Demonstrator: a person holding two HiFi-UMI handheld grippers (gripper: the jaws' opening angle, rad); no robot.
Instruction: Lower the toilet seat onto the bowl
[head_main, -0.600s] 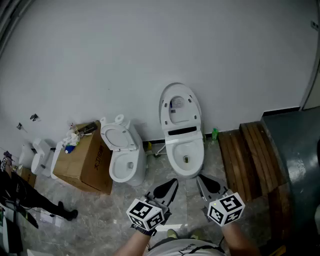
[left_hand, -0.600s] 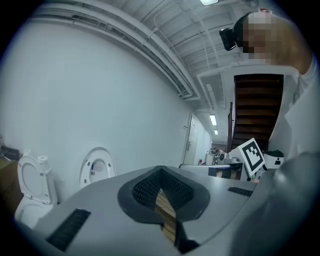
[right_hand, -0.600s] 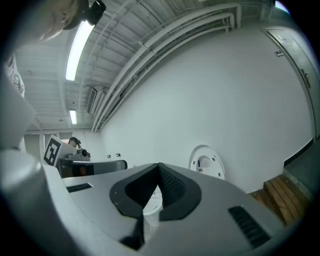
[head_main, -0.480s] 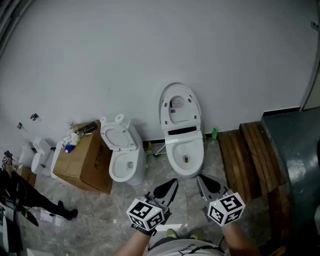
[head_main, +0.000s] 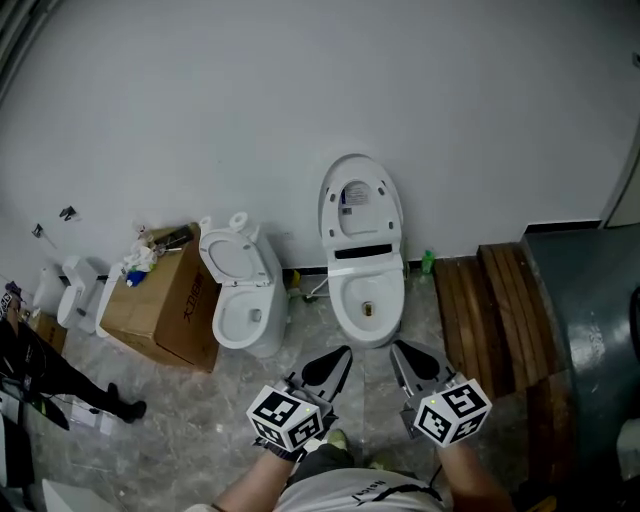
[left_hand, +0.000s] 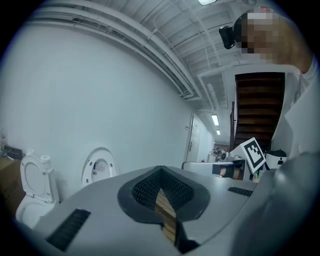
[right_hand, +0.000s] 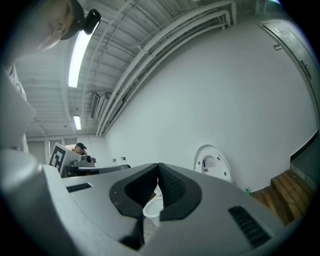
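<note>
White plastic toilet seat (head_main: 361, 203), upright, looks rigid and hinged; I would take its top edge. Left gripper (head_main: 342, 356) and right gripper (head_main: 398, 350): jaws pressed together, empty.

Person in white shirt (head_main: 365, 492), small dark print on chest. Black camera (left_hand: 227, 36) on head. Left gripper (head_main: 338, 360) and right gripper (head_main: 400, 352) alike: smooth grey shells, black ribbed pads (left_hand: 145, 187), black slotted strips (left_hand: 70, 229) along sides. White cube with black square markers on each: left cube (head_main: 285, 420), right cube (head_main: 450, 412).

Bare floor (head_main: 371, 360) to toilet (head_main: 344, 300) — planks (head_main: 490, 300) right.
</note>
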